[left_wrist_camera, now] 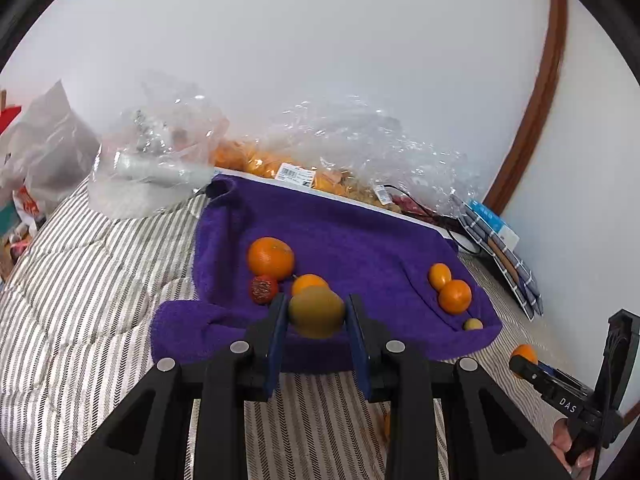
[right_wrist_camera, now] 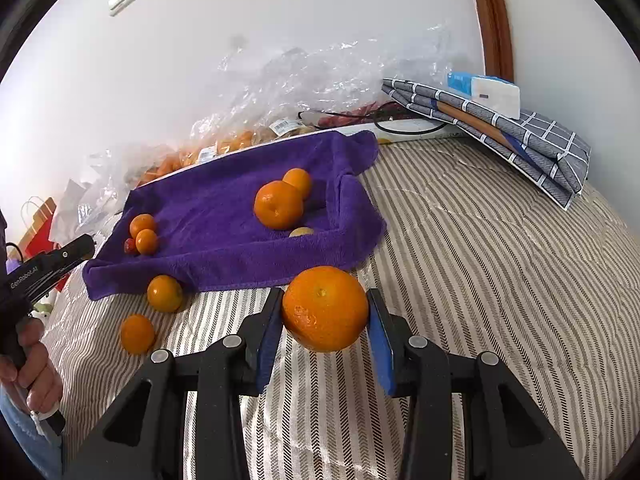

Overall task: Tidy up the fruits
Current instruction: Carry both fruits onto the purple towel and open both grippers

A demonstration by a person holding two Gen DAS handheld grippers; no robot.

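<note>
Left hand-held gripper (left_wrist_camera: pixel 316 312): its blue pads are pressing both sides of a greenish-brown fruit (left_wrist_camera: pixel 316 311), holding it at lower centre of the left wrist view, above the near edge of the purple towel (left_wrist_camera: pixel 340 236).
Right hand-held gripper (right_wrist_camera: pixel 325 310): its pads are closing on a large orange (right_wrist_camera: pixel 325 308), which is sitting at lower centre of the right wrist view over the striped bedspread (right_wrist_camera: pixel 480 260).
Orientation: the greenish-brown fruit is a rounded oval, long axis running across the frame from pad to pad; the large orange is round, its stem dimple facing upward toward the camera.
Textures: the orange's peel is looking dimpled and glossy; the greenish-brown fruit's skin is showing matte and smooth; the towel is looking plush, with raised edges like a shallow tray.
On the towel: a big orange (left_wrist_camera: pixel 271 258), a dark red speckled fruit (left_wrist_camera: pixel 263 289) and a smaller orange (left_wrist_camera: pixel 308 282) are clustering just beyond the left pads; two oranges (left_wrist_camera: pixel 455 296) and a small pale fruit (left_wrist_camera: pixel 473 324) are lying at centre right.
Off the towel: two loose oranges (right_wrist_camera: pixel 165 293) are resting on the bedspread at lower left of the right wrist view.
Behind: crinkled clear plastic bags (left_wrist_camera: pixel 360 152) are lining the wall, and a folded grey checked cloth (right_wrist_camera: pixel 500 132) is lying at upper right.
</note>
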